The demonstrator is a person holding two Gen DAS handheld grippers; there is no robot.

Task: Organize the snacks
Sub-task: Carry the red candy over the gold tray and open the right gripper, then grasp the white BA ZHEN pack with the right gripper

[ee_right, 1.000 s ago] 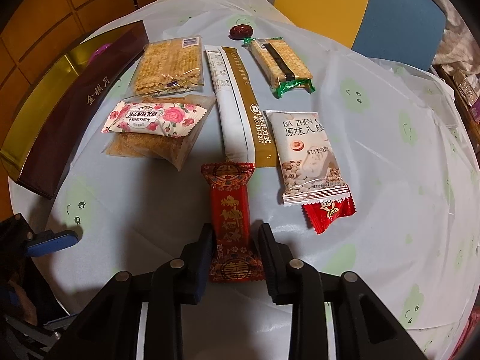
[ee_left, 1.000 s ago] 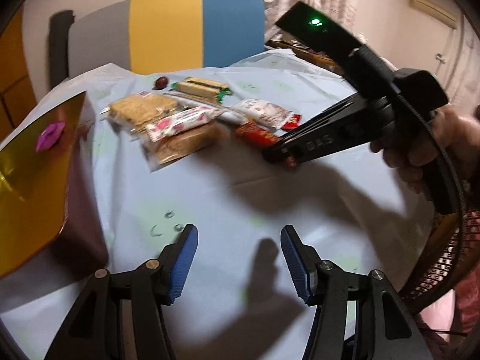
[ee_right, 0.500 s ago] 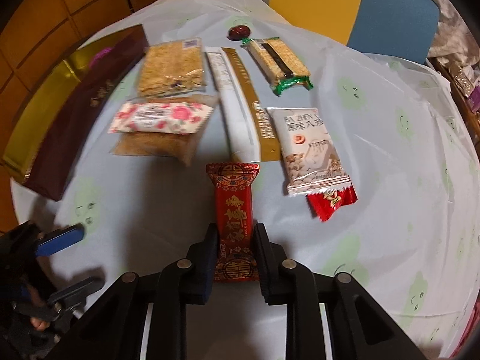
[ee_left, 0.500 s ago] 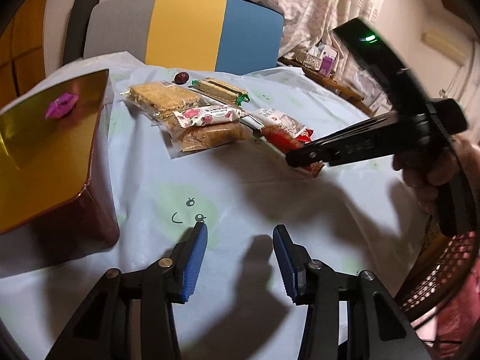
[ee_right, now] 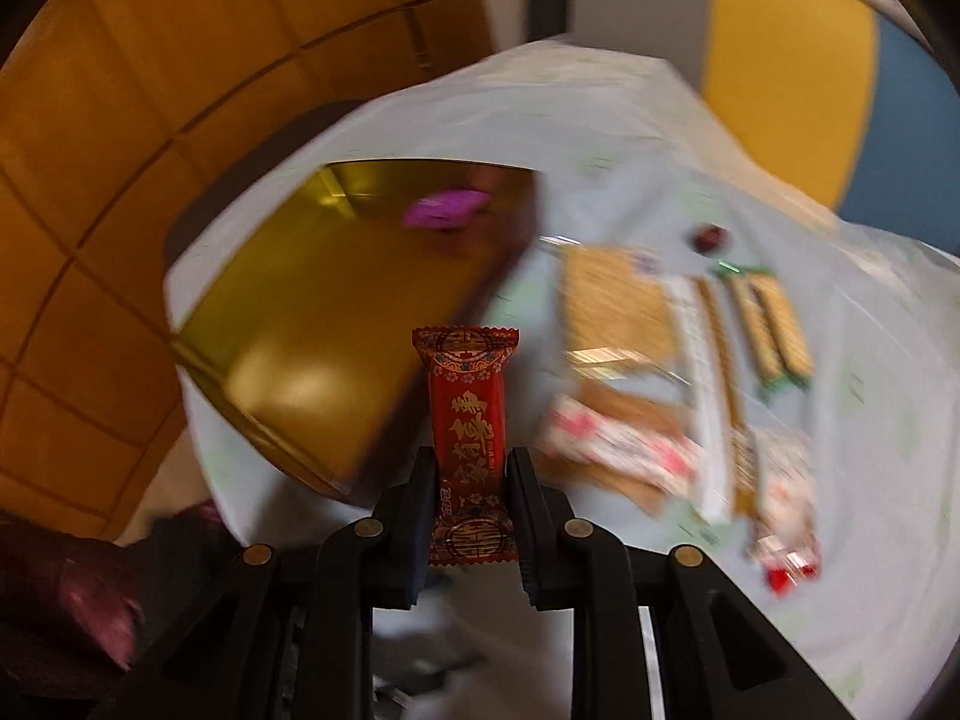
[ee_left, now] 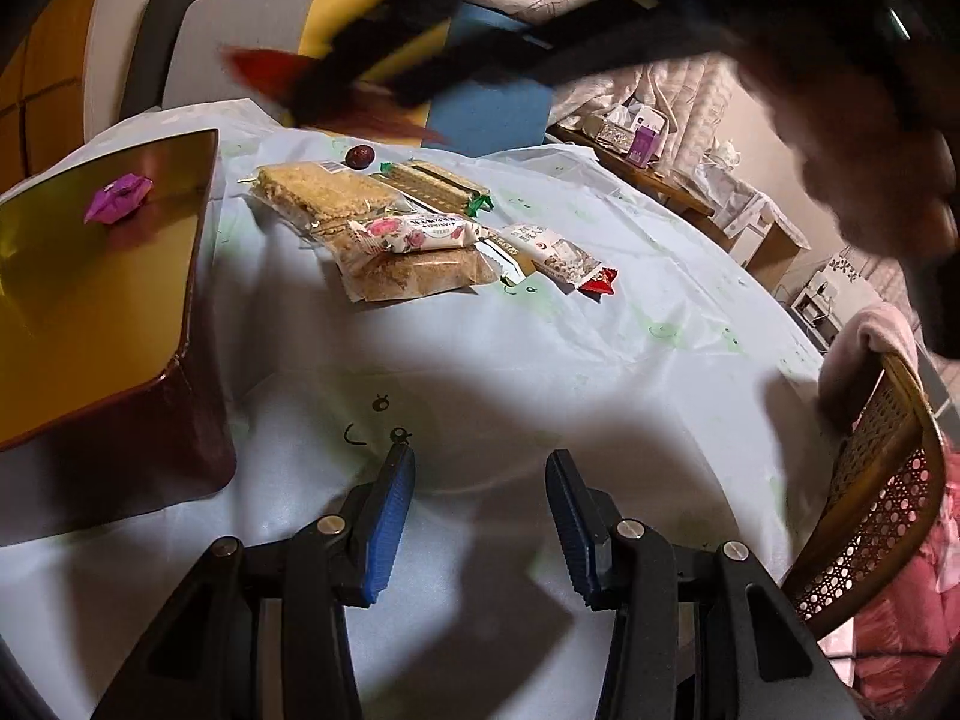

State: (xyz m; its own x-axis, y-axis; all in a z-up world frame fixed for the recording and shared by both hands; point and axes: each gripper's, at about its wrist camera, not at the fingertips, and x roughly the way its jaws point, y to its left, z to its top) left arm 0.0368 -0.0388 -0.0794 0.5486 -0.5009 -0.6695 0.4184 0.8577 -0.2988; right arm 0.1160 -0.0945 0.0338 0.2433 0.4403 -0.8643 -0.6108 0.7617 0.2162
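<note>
My right gripper (ee_right: pixel 469 468) is shut on a red snack bar with gold characters (ee_right: pixel 467 420) and holds it in the air, just right of the open gold-lined box (ee_right: pixel 336 324). A purple candy (ee_right: pixel 447 210) lies in that box. In the left wrist view the right gripper (ee_left: pixel 372 81) is a dark blur high over the table, with the red bar (ee_left: pixel 264 69) in it. My left gripper (ee_left: pixel 480 480) is open and empty, low over the pale blue tablecloth (ee_left: pixel 540 372). The box (ee_left: pixel 90 288) is at its left.
Several snack packs lie in a group on the table: cracker packs (ee_left: pixel 324 192), a pink floral bar (ee_left: pixel 414 234), a white nut pack (ee_left: pixel 558 252), a wafer pack (ee_left: pixel 432 183) and a dark round date (ee_left: pixel 360 156). A wicker chair (ee_left: pixel 870 510) stands at the right edge.
My right gripper has lifted the red bar off the table and swung it left and up toward the gold box. My left gripper has stayed low and open.
</note>
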